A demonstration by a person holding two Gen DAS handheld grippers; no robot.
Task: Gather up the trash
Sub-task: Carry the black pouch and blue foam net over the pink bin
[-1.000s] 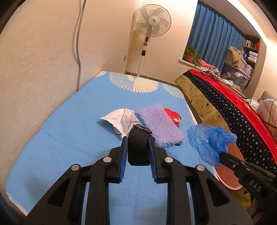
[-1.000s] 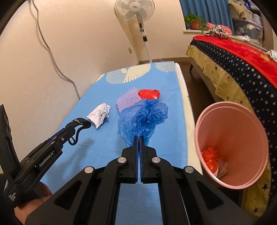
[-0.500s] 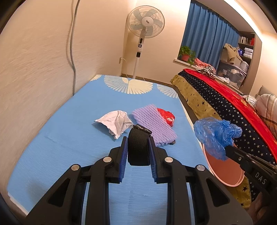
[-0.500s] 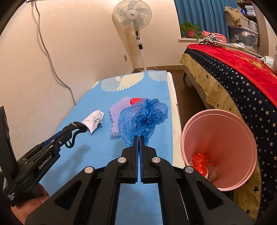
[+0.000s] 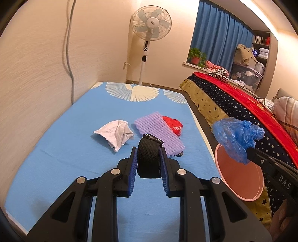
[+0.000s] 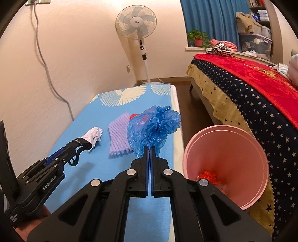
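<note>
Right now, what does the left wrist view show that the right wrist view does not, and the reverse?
Only the left wrist view shows the black strap face-on between the left tool's blue pads, and most of the red wrapper beside the purple foam sheet.

Only the right wrist view looks into the pink bin, showing orange trash at the bottom, and a wall socket.

Both show the right tool shut on the blue plastic bag, the crumpled white paper and the blue mat.

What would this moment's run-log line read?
left gripper: shut on black strap | right gripper: shut on blue plastic bag | pink bin: beside mat, holds orange trash
</note>
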